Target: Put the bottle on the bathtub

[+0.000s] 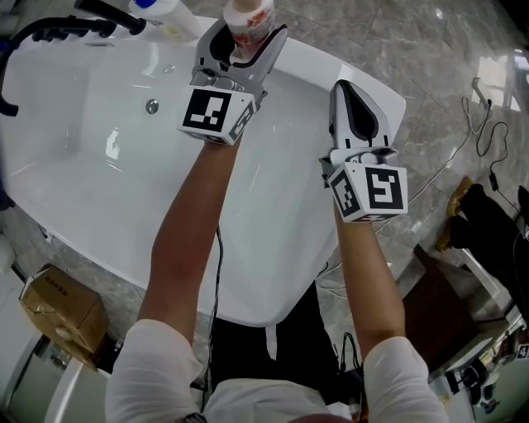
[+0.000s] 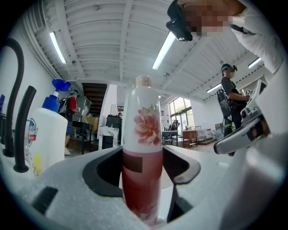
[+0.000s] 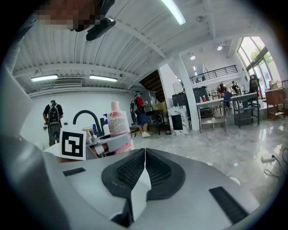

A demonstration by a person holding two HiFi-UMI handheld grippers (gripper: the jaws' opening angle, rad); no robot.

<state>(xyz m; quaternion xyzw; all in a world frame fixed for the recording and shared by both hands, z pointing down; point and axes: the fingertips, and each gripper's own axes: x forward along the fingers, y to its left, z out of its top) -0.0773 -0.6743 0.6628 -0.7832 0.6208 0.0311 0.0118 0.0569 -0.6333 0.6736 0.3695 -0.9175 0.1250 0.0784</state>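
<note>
A white and pink bottle (image 1: 248, 21) with a flower print stands upright at the far rim of the white bathtub (image 1: 99, 99). My left gripper (image 1: 245, 51) is shut on the bottle (image 2: 143, 148), with one jaw on each side of its red lower half. My right gripper (image 1: 357, 91) hangs over the tub's right rim, shut with nothing between its jaws (image 3: 144, 173). From the right gripper view the bottle (image 3: 118, 123) shows to the left, held in the left gripper (image 3: 108, 141).
A black faucet (image 1: 50, 33) and a white spray bottle (image 2: 47, 134) with a blue trigger stand at the tub's far left corner. A cardboard box (image 1: 62, 310) sits on the floor at lower left. Cables (image 1: 488, 140) lie on the tiled floor to the right.
</note>
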